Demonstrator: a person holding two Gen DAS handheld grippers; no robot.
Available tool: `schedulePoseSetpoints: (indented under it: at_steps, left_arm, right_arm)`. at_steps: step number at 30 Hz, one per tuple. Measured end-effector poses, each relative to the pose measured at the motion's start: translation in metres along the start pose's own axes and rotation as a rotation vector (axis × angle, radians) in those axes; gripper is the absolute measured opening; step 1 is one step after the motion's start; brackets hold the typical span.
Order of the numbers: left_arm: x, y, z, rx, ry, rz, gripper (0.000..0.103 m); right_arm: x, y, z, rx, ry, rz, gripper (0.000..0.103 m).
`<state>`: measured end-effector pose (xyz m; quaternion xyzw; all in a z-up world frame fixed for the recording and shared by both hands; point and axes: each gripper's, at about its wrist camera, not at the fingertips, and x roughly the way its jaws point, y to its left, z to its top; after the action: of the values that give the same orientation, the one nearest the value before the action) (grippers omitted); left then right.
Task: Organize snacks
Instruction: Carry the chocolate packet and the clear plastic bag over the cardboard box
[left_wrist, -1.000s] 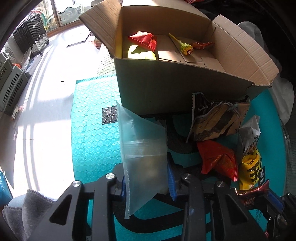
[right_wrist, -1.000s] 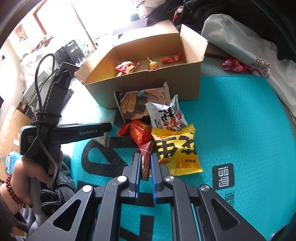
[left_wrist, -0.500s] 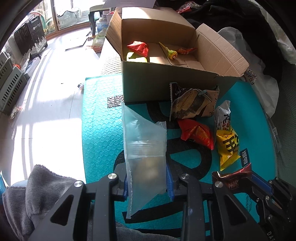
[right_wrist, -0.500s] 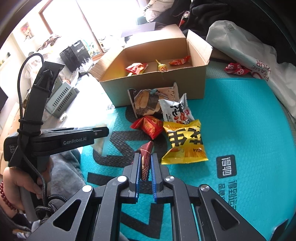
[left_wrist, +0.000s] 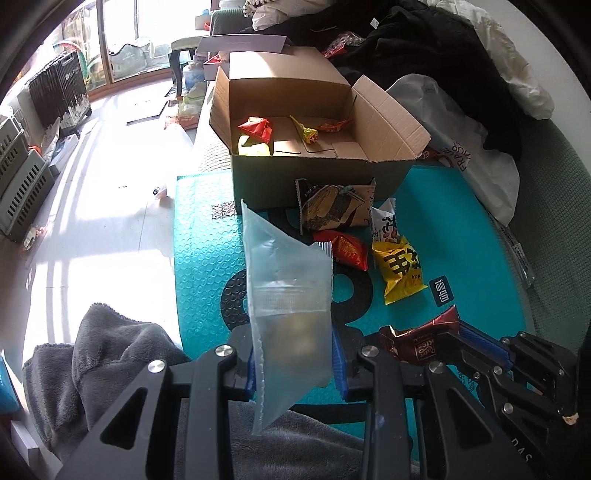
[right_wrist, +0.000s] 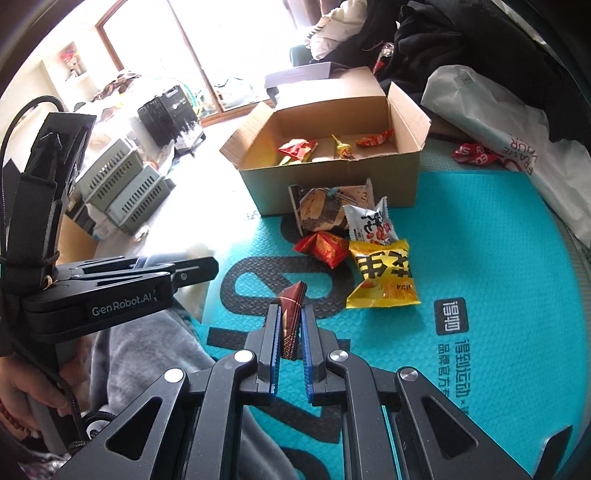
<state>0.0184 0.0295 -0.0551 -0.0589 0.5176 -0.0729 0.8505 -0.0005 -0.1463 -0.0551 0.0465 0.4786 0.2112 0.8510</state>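
Both black grippers (left_wrist: 293, 360) (right_wrist: 290, 332) had blue-padded fingers (right_wrist: 274, 332) and silver screws. White "GenRobot.AI" lettering marked the left one, beside a black braided cable (right_wrist: 72, 402); red beads circled the wrist.

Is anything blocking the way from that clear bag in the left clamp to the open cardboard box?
Mostly clear. The left gripper holds the clear bag raised above the mat. The cardboard box is open, but its near wall and the brown packet leaning on it must be passed over.
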Motion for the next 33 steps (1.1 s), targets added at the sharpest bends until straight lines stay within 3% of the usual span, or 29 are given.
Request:
schedulePoseSetpoints:
  at_steps: [8,17,33]
  left_arm:
    - [-0.024,-0.012,0.014,0.026,-0.074,0.015,0.03]
    - [-0.054,-0.021,0.039,0.049,-0.17,0.039,0.03]
    - [-0.033,-0.02,0.139,0.077,-0.256,0.002,0.03]
  right_arm:
    - [-0.024,0.005,0.011,-0.008,-0.062,0.025,0.01]
    - [-0.044,0.013,0.047,-0.056,-0.132,0.048,0.01]
    - [-0.032,-0.007,0.146,-0.09,-0.242,0.022,0.01]
